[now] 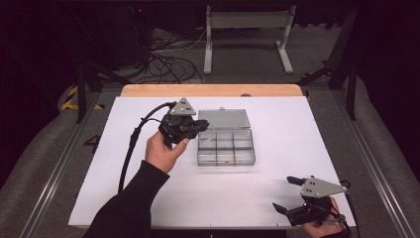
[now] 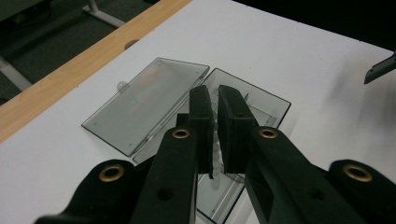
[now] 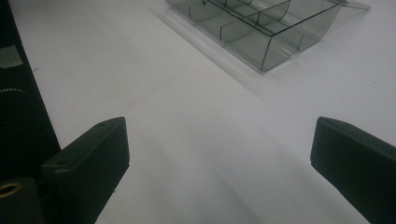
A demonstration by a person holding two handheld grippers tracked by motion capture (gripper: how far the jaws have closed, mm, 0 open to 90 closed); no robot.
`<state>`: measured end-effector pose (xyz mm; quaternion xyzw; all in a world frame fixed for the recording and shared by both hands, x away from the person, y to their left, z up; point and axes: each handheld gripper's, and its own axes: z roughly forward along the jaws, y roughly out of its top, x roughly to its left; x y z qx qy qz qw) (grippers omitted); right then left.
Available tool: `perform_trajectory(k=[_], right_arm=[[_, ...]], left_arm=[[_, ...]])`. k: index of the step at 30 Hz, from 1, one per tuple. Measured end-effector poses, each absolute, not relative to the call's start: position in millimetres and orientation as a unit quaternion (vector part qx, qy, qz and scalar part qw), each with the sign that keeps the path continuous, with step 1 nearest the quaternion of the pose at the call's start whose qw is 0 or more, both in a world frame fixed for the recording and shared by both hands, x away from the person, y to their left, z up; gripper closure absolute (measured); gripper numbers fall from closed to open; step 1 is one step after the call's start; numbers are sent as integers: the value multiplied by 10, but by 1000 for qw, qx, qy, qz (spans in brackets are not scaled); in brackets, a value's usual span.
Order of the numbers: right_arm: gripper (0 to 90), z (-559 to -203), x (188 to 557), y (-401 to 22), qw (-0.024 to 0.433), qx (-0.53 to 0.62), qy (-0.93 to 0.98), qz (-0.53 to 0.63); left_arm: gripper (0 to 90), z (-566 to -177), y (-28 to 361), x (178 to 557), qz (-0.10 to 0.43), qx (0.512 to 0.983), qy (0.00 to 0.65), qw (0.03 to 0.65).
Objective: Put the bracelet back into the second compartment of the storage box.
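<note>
A clear plastic compartment box (image 1: 226,147) lies open on the white table, its lid (image 1: 223,119) folded flat toward the far side. My left gripper (image 1: 204,124) hovers at the box's left far corner, over the hinge, pointing right. In the left gripper view its jaws (image 2: 212,95) stand together above the tray (image 2: 266,100) and lid (image 2: 144,102); a thin pale ridged sliver shows in the gap, and I cannot tell what it is. My right gripper (image 1: 282,193) rests at the table's near right edge, open and holding nothing. Its view (image 3: 219,154) looks across bare table to the box (image 3: 261,28).
The white tabletop (image 1: 297,129) has a wooden strip (image 1: 213,90) along its far edge. Behind it are a metal stand (image 1: 247,34) and tangled cables (image 1: 168,62) on the floor. A jaw tip of the right gripper (image 2: 380,67) shows at the edge of the left gripper view.
</note>
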<state>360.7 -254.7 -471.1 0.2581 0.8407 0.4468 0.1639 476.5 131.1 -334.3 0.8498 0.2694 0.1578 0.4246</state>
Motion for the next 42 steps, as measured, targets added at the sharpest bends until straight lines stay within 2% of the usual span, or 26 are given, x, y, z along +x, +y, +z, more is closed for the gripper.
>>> perform_trajectory(k=[19, 27, 42], right_arm=[[53, -4705, 3602, -2550, 164, 256, 840, 449], [54, -4705, 3609, -2551, 163, 256, 841, 448], [53, -4702, 3627, -2539, 159, 249, 843, 450]], left_arm=[[844, -3478, 974, 4952, 142, 849, 268, 433], [844, -3602, 927, 5087, 109, 839, 288, 448], [844, -3821, 727, 5206, 90, 839, 301, 445]])
